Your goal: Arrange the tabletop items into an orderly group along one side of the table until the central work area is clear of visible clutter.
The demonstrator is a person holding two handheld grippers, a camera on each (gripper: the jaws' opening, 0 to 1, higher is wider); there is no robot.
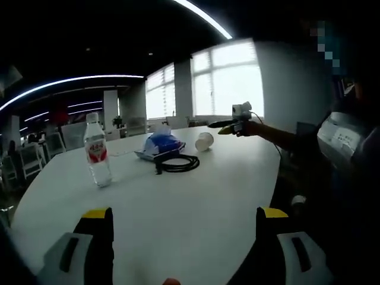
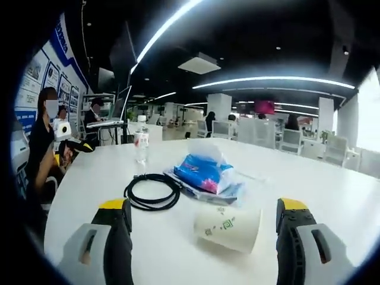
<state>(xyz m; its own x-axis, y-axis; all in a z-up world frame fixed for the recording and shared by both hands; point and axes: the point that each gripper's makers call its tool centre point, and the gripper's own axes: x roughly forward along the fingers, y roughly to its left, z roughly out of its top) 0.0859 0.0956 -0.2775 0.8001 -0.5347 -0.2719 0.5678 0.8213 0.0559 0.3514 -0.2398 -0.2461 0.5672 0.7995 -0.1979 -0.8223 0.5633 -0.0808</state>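
Note:
On the white table (image 1: 196, 202) a clear water bottle (image 1: 97, 151) with a red label stands upright at the left. Beyond it lie a blue tissue pack (image 1: 159, 144), a coiled black cable (image 1: 178, 163) and a white paper cup (image 1: 204, 141) on its side. My left gripper (image 1: 185, 217) is open over bare table, well short of them. In the right gripper view, the cup (image 2: 228, 228) lies between the wide-apart jaws of my open right gripper (image 2: 202, 205), touching neither. The cable (image 2: 151, 191), pack (image 2: 205, 172) and bottle (image 2: 141, 145) lie beyond it.
The right gripper (image 1: 228, 124) reaches in over the table's far side, held by a person's arm. The left gripper (image 2: 74, 142) shows at the table's left edge. Chairs (image 1: 35, 160) and desks with seated people (image 2: 95, 113) surround the table. Bright windows (image 1: 234, 80) lie behind.

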